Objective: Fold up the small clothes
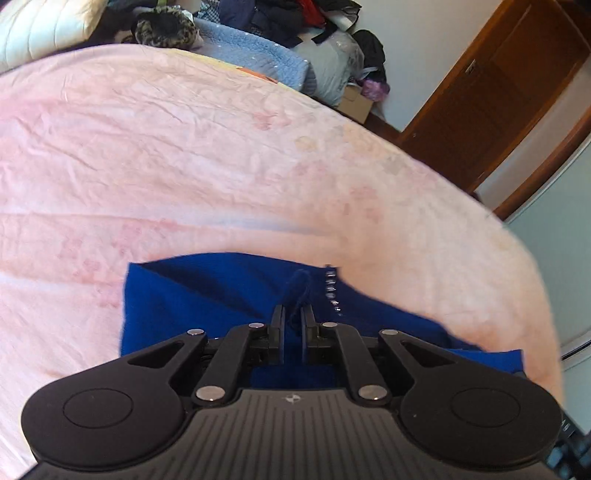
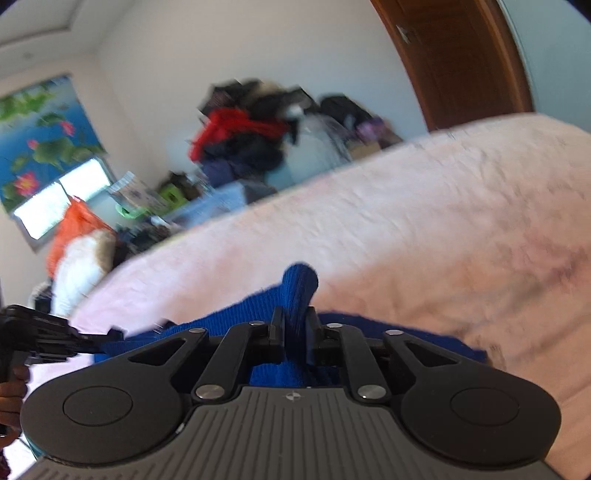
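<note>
A small blue knit garment lies on the pink bedspread, with a row of small shiny studs near its upper edge. My left gripper is shut on a pinch of the blue fabric. In the right wrist view my right gripper is shut on a ribbed fold of the same garment, which sticks up between the fingers. The left gripper also shows in the right wrist view at the far left, holding the garment's other edge.
A heap of clothes and bags sits beyond the bed's far edge, next to a blue blanket. A wooden door stands at the right. A white pillow lies at the far left. The right wrist view is blurred.
</note>
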A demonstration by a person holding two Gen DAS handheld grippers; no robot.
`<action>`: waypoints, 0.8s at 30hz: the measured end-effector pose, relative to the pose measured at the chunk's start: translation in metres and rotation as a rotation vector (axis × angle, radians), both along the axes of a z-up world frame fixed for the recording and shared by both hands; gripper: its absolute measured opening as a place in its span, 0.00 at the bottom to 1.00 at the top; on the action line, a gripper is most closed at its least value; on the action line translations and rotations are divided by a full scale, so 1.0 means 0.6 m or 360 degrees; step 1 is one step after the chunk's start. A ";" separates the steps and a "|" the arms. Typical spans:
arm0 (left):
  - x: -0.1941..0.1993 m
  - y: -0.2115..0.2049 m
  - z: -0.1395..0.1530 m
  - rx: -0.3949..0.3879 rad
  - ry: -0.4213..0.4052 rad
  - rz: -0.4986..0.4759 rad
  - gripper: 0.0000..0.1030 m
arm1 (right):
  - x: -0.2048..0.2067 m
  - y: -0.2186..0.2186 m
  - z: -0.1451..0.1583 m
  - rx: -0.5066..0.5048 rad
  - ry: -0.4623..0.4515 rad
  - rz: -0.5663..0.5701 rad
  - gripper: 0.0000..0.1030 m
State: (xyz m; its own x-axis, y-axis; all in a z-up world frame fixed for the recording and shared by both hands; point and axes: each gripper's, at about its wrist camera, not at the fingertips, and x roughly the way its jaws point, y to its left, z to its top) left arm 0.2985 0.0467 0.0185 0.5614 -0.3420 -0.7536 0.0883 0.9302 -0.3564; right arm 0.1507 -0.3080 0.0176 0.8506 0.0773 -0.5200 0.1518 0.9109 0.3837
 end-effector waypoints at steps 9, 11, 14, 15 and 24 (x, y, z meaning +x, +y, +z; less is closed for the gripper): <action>-0.063 0.011 0.048 0.0129 -0.0205 -0.0294 0.58 | -0.016 0.086 0.029 -0.0250 -0.0027 0.0398 0.42; -0.067 -0.006 0.040 0.0149 -0.0265 -0.0386 0.74 | -0.005 0.114 0.020 -0.0252 0.0021 0.0495 0.42; -0.072 -0.037 0.025 0.0379 -0.0354 -0.0494 0.74 | 0.002 0.131 0.009 -0.0255 0.0060 0.0511 0.42; -0.075 -0.047 0.019 0.0454 -0.0380 -0.0533 0.74 | 0.003 0.131 0.006 -0.0242 0.0068 0.0507 0.43; -0.083 -0.099 -0.063 0.1110 -0.0559 -0.0686 0.17 | 0.015 0.096 -0.015 -0.0365 0.0118 0.0423 0.56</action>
State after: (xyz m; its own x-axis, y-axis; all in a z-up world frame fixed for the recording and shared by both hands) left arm 0.2484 -0.0127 -0.0193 0.7277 -0.1047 -0.6779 0.4780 0.7861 0.3918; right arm 0.1599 -0.2507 0.0087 0.7756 0.1648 -0.6093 -0.0823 0.9835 0.1612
